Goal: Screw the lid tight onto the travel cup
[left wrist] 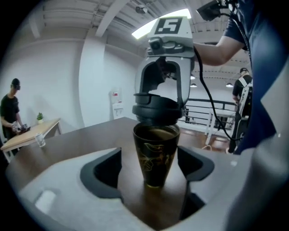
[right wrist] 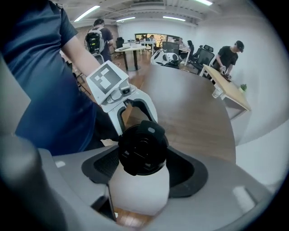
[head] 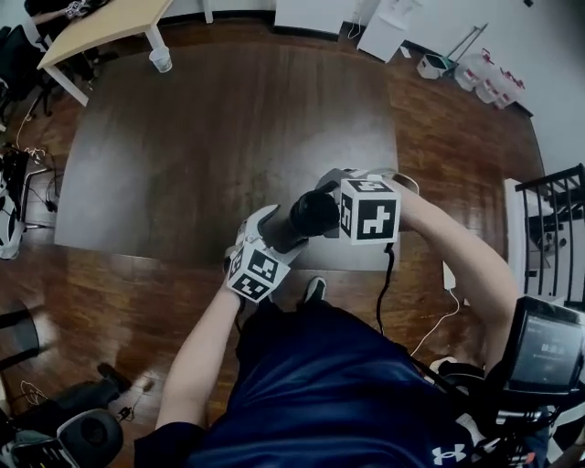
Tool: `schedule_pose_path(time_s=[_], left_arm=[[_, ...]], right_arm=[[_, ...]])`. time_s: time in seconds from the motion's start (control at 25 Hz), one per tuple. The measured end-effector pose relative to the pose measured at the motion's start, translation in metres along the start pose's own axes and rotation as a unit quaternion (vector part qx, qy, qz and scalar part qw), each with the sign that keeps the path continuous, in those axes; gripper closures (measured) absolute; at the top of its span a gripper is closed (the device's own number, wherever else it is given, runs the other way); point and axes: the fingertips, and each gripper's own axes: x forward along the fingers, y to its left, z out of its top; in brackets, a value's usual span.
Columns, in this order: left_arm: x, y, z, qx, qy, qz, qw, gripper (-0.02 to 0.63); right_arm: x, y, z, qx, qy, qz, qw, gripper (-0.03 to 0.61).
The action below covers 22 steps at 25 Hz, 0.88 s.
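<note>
I hold both grippers in the air over the near edge of the dark table point(head: 228, 137). The travel cup point(left wrist: 156, 153), dark with a gold pattern, hangs upright between the jaws of my left gripper point(left wrist: 153, 169), with a gap on each side, so that gripper is open. The black lid point(left wrist: 156, 110) sits on the cup's rim. My right gripper point(right wrist: 144, 169) is shut on the lid point(right wrist: 142, 146), whose top faces its camera. In the head view the cup point(head: 292, 228) lies between the left gripper point(head: 279, 235) and the right gripper point(head: 327, 203).
A light wooden table point(head: 101, 27) with a clear plastic cup point(head: 161, 60) stands at the back left. White containers point(head: 484, 73) sit on the floor at the far right, near a black railing point(head: 553, 228). Other people stand at desks in the background.
</note>
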Motion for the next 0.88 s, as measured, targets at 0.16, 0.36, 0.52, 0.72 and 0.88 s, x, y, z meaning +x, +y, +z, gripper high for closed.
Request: schedule_pose_path(time_s=[0.16,0.36,0.52,0.72,0.88], left_arm=[[0.017,-0.006,0.0,0.042,0.016,-0.054,0.9975,0.21],[0.027,-0.012,0.007,0.078,0.014,-0.077,0.9939,0.213],[0.029,-0.013,0.006,0.08,0.008,-0.072,0.9942,0.213],[0.03,-0.011,0.003,0.039,0.013,-0.02,0.9989,0.218],[0.029,-0.01,0.001,-0.039,0.03,0.052,0.9974,0.218]], right_arm=[[0.012,-0.004,0.009,-0.02,0.023,0.014,0.999,0.247],[0.021,0.003,0.01,-0.033,0.048,0.027,0.998,0.245],[0.026,0.001,0.009,-0.005,0.051,0.02,0.998,0.245],[0.028,-0.003,0.007,0.119,0.025,-0.005,0.993,0.245],[0.033,0.0,-0.006,0.281,0.011,-0.044,0.959,0.245]])
